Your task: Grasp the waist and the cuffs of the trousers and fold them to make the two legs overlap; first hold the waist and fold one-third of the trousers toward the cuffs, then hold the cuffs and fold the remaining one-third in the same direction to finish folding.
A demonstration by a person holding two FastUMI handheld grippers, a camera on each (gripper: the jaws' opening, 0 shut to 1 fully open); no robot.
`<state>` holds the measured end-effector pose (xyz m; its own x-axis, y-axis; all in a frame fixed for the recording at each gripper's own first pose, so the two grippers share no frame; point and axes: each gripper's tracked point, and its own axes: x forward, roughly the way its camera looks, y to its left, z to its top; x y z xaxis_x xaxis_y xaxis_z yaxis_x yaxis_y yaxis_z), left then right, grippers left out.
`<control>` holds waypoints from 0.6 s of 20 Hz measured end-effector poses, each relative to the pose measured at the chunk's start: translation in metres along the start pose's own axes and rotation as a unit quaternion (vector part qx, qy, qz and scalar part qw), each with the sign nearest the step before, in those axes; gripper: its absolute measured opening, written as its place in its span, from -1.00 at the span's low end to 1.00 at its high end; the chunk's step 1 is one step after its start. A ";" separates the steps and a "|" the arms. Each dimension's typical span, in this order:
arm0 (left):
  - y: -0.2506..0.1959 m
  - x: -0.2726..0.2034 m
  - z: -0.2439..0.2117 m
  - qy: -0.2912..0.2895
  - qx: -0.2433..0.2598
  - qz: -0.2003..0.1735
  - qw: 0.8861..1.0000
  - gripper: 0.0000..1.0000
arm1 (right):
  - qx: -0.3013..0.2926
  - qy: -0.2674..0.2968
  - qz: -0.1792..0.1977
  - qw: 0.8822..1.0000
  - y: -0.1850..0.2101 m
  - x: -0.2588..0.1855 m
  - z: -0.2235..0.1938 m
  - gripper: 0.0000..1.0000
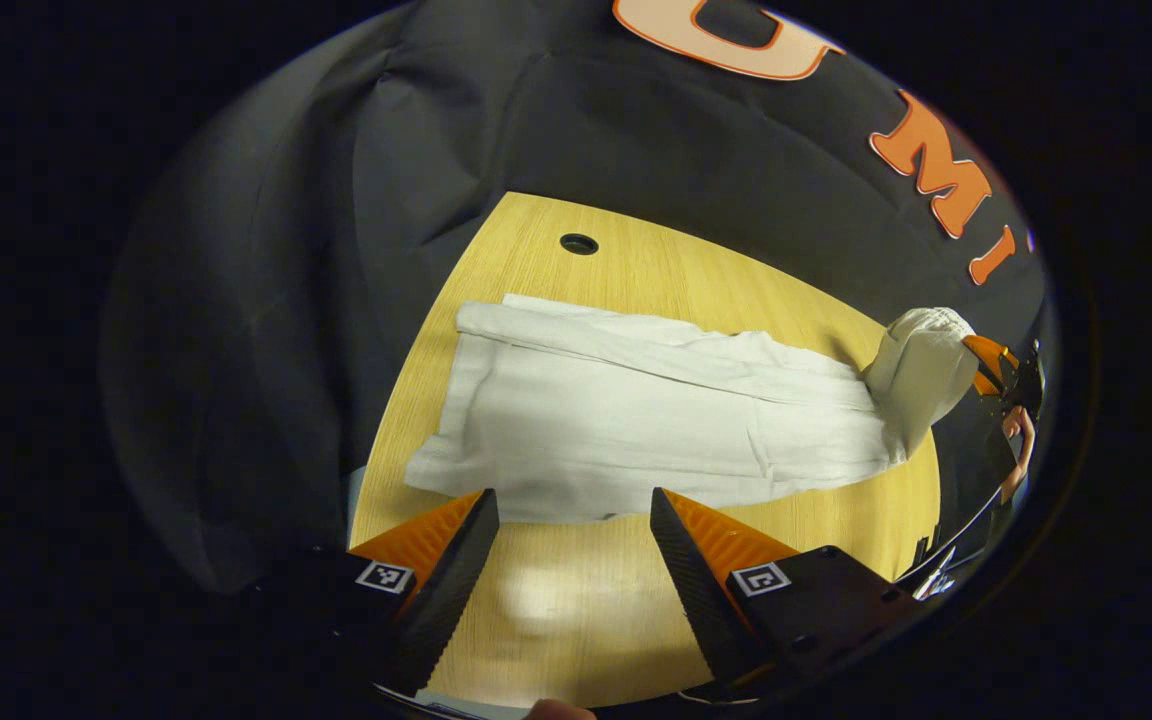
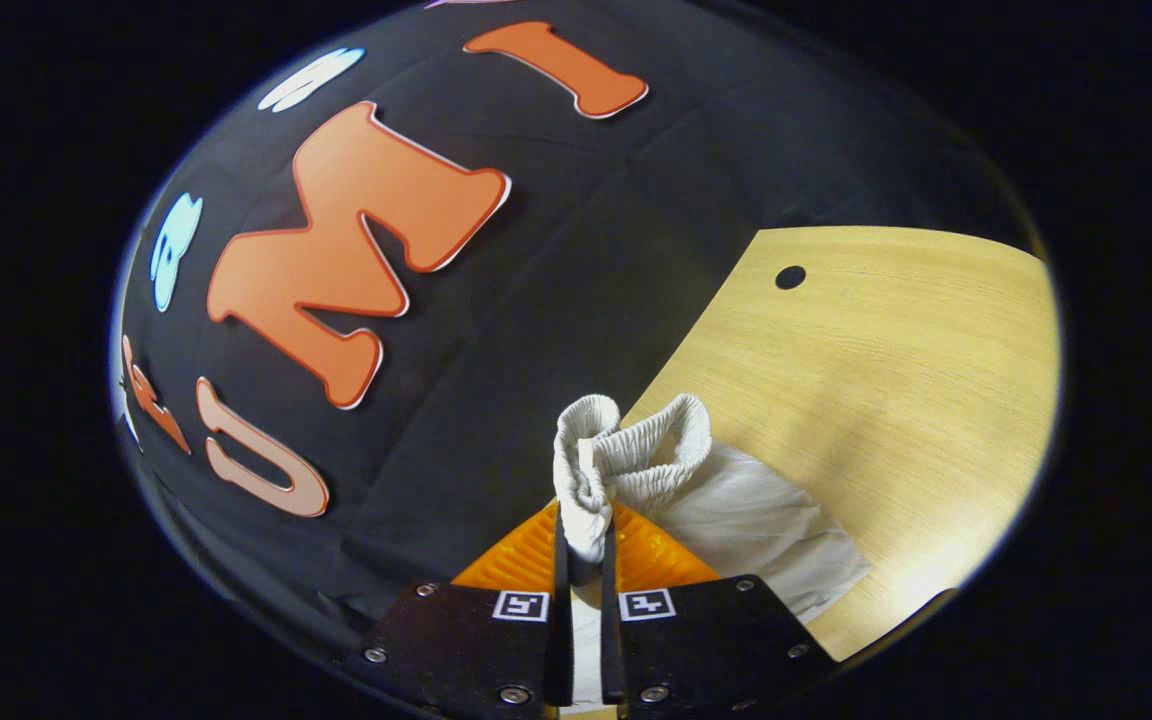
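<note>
White trousers (image 1: 626,420) lie lengthwise across the wooden table (image 1: 576,610), cuffs toward the left end. Their elastic waist (image 1: 921,365) is lifted off the table at the right, held by the right gripper (image 1: 996,365), seen far off with a hand behind it. In the right gripper view the right gripper (image 2: 584,535) is shut on the gathered waistband (image 2: 626,450), which bunches up above its fingers. My left gripper (image 1: 574,515) hovers open just in front of the trousers' near edge, with nothing between its fingers.
The table has a round cable hole (image 1: 578,243) near its far edge, also seen as the cable hole (image 2: 790,277) in the right gripper view. Black cloth wall (image 1: 636,130) surrounds the table closely. Bare wood (image 2: 896,380) lies beyond the waist.
</note>
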<state>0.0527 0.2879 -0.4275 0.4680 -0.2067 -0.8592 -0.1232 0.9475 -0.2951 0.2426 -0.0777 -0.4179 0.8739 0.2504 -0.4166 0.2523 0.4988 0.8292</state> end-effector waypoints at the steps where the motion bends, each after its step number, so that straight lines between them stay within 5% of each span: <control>1: 0.004 -0.001 0.000 0.001 -0.004 0.000 1.000 1.00 | -0.003 0.004 0.002 1.000 0.001 -0.002 0.002 -0.77; 12: 0.039 0.003 -0.010 0.005 -0.065 -0.007 0.998 0.99 | -0.074 0.067 0.014 0.995 0.000 -0.006 0.006 -0.75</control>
<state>0.0407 0.3221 -0.4458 0.4615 -0.2227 -0.8587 -0.2300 0.9048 -0.3583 0.2392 -0.0842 -0.4134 0.8142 0.3690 -0.4482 0.1558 0.6048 0.7810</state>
